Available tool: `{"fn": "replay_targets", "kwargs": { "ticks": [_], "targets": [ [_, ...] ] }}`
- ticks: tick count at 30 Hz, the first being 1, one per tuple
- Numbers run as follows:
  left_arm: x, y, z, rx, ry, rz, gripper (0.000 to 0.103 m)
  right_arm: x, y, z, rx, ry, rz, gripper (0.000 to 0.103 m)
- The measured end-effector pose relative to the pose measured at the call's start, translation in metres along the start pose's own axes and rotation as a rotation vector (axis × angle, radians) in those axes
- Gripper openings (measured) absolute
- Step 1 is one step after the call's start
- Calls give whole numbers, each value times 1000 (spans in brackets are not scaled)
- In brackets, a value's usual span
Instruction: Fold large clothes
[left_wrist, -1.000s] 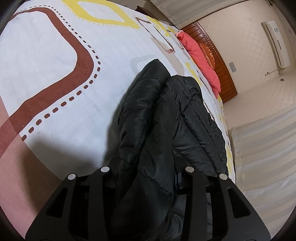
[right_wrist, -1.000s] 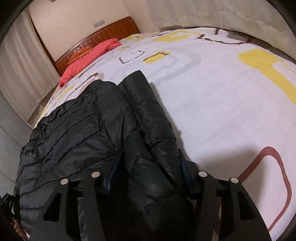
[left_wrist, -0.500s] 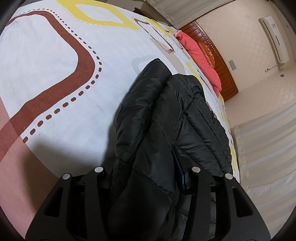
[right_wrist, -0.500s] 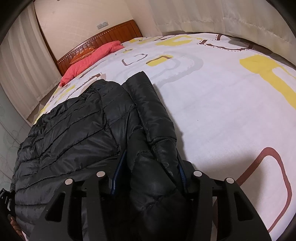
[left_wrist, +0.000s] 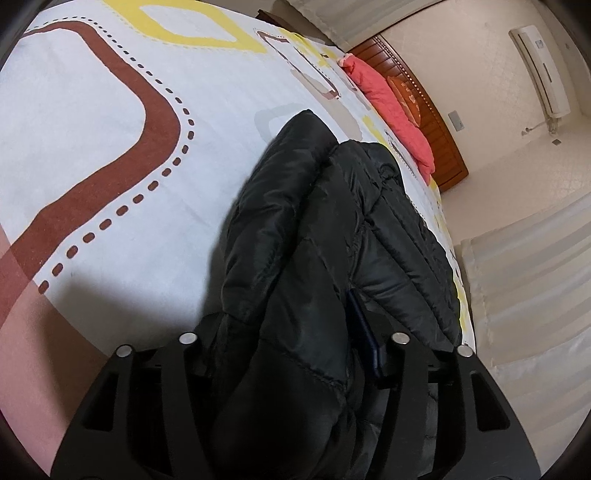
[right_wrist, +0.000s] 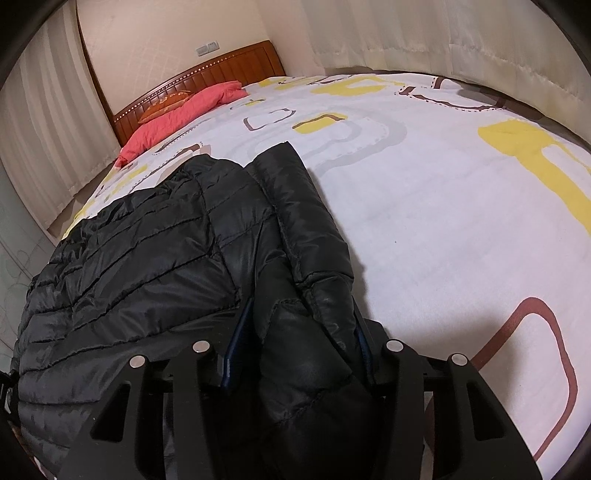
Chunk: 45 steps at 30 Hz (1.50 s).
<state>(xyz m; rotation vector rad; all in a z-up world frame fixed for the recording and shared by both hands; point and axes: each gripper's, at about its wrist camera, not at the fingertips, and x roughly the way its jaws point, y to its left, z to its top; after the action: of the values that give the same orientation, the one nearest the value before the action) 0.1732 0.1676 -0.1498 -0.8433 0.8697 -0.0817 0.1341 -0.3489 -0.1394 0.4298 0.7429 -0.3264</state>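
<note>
A black quilted puffer jacket (left_wrist: 332, 229) lies on the bed with its sleeve folded along its edge; it also shows in the right wrist view (right_wrist: 155, 251). My left gripper (left_wrist: 295, 339) is shut on a thick bunch of the jacket's fabric low in its view. My right gripper (right_wrist: 295, 332) is shut on the jacket's sleeve end, with blue pads (right_wrist: 236, 343) pressing the fabric. The jaws' tips are mostly hidden by the fabric.
The bed sheet (right_wrist: 443, 206) is white with yellow, brown and grey shapes. A red quilt (right_wrist: 184, 110) and an orange pillow lie by the wooden headboard (right_wrist: 221, 70). Curtains (right_wrist: 424, 33) hang beside the bed. An air conditioner (left_wrist: 539, 70) is on the wall.
Both grippers have risen and tilted a little while still holding the jacket. The jacket edge has bunched up slightly toward the cameras.
</note>
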Motion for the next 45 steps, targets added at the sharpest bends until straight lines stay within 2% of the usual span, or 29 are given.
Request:
{"fn": "replay_targets", "kwargs": {
  "ticks": [2, 5, 8, 10, 17, 24, 30, 34, 45],
  "targets": [
    [-3, -1, -1, -10, -2, -20, 36, 0, 0, 0, -3, -2, -4, 48],
    [-11, -12, -5, 32, -24, -8, 29, -1, 1, 0, -8, -6, -9, 48],
    [-20, -30, -10, 77, -51, 12, 26, -1, 1, 0, -12, -8, -14, 48],
    [-26, -43, -11, 104, -65, 9, 25, 0, 1, 0, -11, -8, -13, 48],
    [-43, -106, -24, 229, -83, -71, 24, -1, 1, -1, -13, -13, -17, 48],
    [-28, -168, -57, 364, -46, -113, 24, -1, 1, -2, -6, -14, -11, 48],
    [-12, -210, -85, 479, -15, -115, 24, -1, -2, -2, 2, -16, -4, 48],
    [2, -228, -103, 548, 3, -104, 24, -1, -1, -2, 0, -15, -7, 48],
    [35, -257, -139, 662, 50, -87, 24, 0, 2, -3, -8, -6, -21, 48]
  ]
}}
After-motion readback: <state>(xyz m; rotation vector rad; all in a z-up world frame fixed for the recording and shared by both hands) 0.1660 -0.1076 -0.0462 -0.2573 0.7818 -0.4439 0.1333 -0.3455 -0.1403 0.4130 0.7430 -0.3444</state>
